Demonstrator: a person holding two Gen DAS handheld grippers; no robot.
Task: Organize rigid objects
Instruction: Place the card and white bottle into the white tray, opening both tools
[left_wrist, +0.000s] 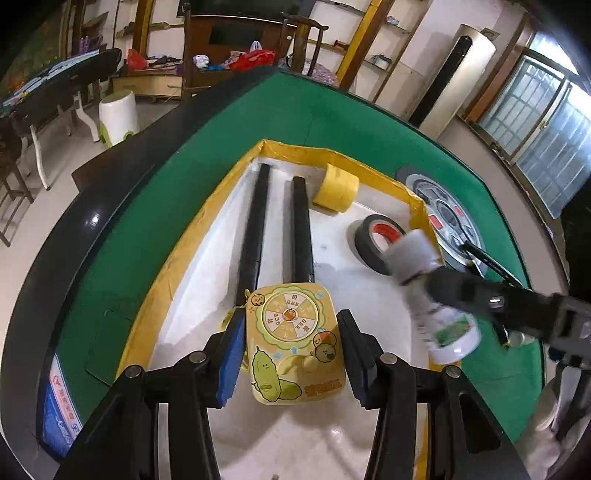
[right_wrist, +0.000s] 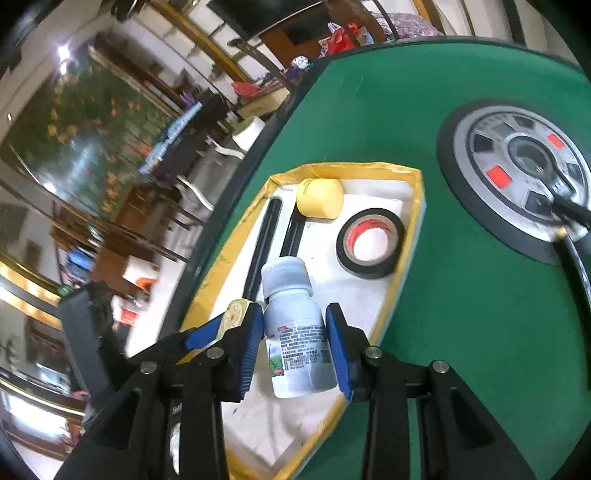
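Over the tray (left_wrist: 207, 221): left gripper (left_wrist: 291, 347) pinches toy (left_wrist: 295, 343), seemingly; right gripper (right_wrist: 295, 347) clamps bottle (right_wrist: 295, 325).

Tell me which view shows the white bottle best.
The right wrist view: the bottle is sharp and central in the right gripper, cap and label visible. The left wrist view shows it blurred at the right side, partly hidden by that gripper.
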